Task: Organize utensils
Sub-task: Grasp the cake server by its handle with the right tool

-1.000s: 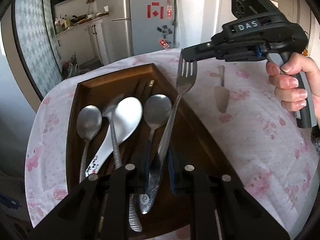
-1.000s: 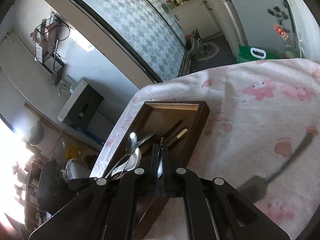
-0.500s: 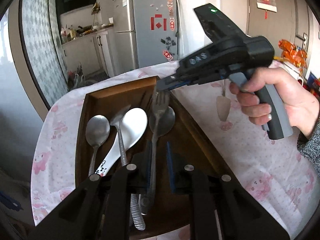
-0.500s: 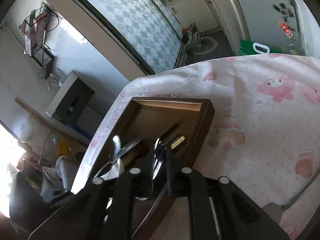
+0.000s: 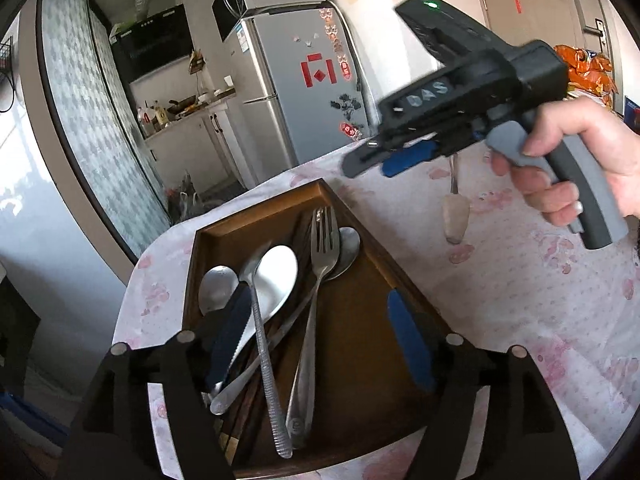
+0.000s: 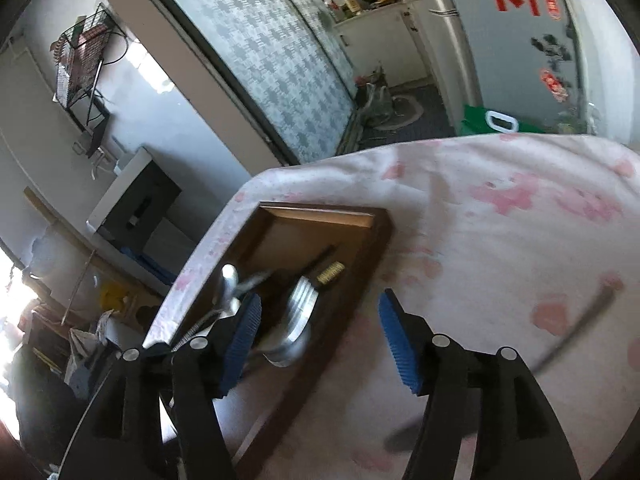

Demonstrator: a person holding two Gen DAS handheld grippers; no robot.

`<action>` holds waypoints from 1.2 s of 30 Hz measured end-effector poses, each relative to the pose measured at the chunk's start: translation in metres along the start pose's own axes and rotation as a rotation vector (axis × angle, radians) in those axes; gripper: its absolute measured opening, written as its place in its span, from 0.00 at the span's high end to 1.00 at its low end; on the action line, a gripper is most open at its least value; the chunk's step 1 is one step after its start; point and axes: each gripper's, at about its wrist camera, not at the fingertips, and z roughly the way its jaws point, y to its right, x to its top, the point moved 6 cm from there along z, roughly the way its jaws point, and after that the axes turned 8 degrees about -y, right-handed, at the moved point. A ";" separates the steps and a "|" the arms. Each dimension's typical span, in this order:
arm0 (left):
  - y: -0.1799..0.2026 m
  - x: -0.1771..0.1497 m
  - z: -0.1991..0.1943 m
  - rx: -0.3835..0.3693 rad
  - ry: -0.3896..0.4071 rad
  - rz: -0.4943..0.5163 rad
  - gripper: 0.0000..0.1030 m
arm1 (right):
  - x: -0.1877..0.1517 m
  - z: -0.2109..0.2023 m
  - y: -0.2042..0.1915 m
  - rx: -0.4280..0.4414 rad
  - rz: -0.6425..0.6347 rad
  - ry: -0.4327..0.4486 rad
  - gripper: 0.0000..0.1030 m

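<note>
A dark wooden tray (image 5: 404, 280) on the pink-patterned tablecloth holds several spoons, dark chopsticks and a fork (image 5: 316, 288) lying along its middle. My left gripper (image 5: 320, 344) is open and empty just above the tray's near end. My right gripper (image 5: 368, 160) is open and empty, held in the air above the tray's far right corner. In the right wrist view the right gripper (image 6: 320, 332) hangs over the tray's right wall (image 6: 344, 312), with the fork's tines (image 6: 300, 304) below. A small cake server (image 5: 455, 216) lies on the cloth right of the tray.
The round table's edge (image 5: 132, 280) runs close behind and left of the tray. A fridge (image 5: 304, 92) and kitchen counter stand beyond the table. A long dark utensil handle (image 6: 576, 328) lies on the cloth to the right in the right wrist view.
Both grippers held the fork, left on its handle, right on its tines. Both have opened, the fork now lies in the tray, and the right gripper has lifted away.
</note>
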 end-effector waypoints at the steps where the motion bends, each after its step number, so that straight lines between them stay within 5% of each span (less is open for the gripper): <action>1: 0.001 0.001 0.000 0.002 0.000 0.002 0.23 | -0.002 -0.003 0.004 -0.009 0.003 0.003 0.37; 11: 0.023 0.013 -0.010 -0.172 0.007 -0.024 0.14 | -0.022 -0.071 0.076 -0.126 0.085 0.076 0.33; 16: 0.056 0.030 -0.003 -0.263 -0.015 0.005 0.14 | -0.032 -0.075 0.108 -0.181 0.130 0.072 0.33; 23: 0.087 0.054 0.015 -0.295 -0.037 0.045 0.14 | -0.025 -0.063 0.144 -0.176 0.190 0.080 0.36; 30: 0.094 0.065 0.030 -0.324 -0.065 0.020 0.14 | -0.009 -0.043 0.158 -0.165 0.189 0.072 0.58; 33: 0.094 0.067 0.037 -0.330 -0.083 0.006 0.14 | -0.008 -0.039 0.162 -0.138 0.201 0.054 0.84; 36: 0.099 0.069 0.041 -0.322 -0.088 0.010 0.14 | -0.013 -0.045 0.158 -0.103 0.182 0.057 0.88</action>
